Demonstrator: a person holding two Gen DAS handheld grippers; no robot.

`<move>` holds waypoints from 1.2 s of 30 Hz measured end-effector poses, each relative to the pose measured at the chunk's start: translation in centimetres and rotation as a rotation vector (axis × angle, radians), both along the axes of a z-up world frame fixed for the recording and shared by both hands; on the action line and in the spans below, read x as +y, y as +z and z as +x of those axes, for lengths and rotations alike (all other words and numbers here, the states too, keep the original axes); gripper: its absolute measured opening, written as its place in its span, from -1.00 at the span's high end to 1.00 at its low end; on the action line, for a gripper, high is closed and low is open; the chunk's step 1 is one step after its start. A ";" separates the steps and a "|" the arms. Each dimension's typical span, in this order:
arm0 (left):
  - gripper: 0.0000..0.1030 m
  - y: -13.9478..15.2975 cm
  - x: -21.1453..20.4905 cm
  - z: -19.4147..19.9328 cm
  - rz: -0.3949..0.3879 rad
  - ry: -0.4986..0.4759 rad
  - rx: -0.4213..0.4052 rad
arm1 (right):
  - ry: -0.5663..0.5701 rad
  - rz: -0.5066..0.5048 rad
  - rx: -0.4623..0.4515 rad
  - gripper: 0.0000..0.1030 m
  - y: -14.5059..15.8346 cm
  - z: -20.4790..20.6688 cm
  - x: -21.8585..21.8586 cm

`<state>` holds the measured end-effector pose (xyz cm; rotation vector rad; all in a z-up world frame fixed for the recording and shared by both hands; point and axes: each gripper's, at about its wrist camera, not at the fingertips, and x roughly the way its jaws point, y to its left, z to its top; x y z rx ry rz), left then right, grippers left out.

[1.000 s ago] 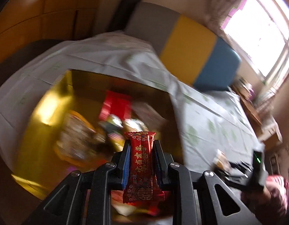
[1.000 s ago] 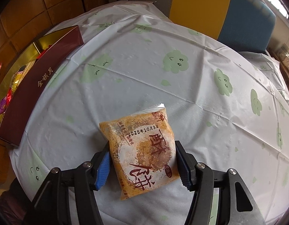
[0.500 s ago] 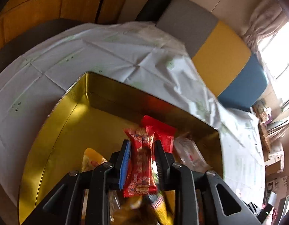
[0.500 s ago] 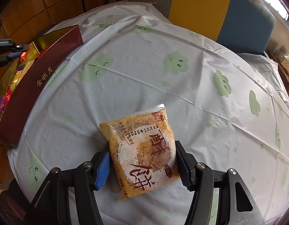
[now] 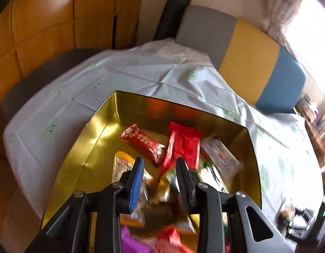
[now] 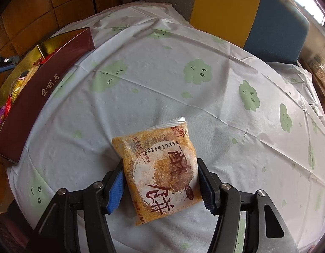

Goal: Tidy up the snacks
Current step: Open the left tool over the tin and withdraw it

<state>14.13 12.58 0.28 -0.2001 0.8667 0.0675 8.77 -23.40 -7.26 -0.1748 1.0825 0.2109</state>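
With the left claw (image 5: 159,181) opening empty over the gold-lined rectangular box (image 5: 95,130), the orange crinkly biscuit packet (image 6: 160,168) clamped by the right claw (image 6: 160,184) should be carried toward ten o'clock.

A home, by the look of it, likely a living or dining room; a table (image 6: 162,80) under a white cloth printed with green clouds; a padded bench back (image 6: 223,6) in grey, yellow and blue; wood-panelled walls (image 5: 46,21); a curtained window (image 5: 310,27); a cluttered shelf, blurred, beyond.
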 end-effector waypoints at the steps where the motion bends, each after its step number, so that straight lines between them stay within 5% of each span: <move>1: 0.39 0.2 -0.5 -0.9 0.011 -0.008 -0.009 | 0.001 -0.001 -0.002 -0.20 0.0 0.0 0.0; 17: 0.37 1.1 -4.1 -8.8 0.091 -0.067 -0.081 | 0.022 -0.007 -0.030 -0.20 0.1 -0.5 -0.1; 36: 0.34 2.5 -5.8 -12.2 0.097 -0.128 -0.138 | -0.018 -0.013 -0.066 -0.19 0.1 -1.0 0.2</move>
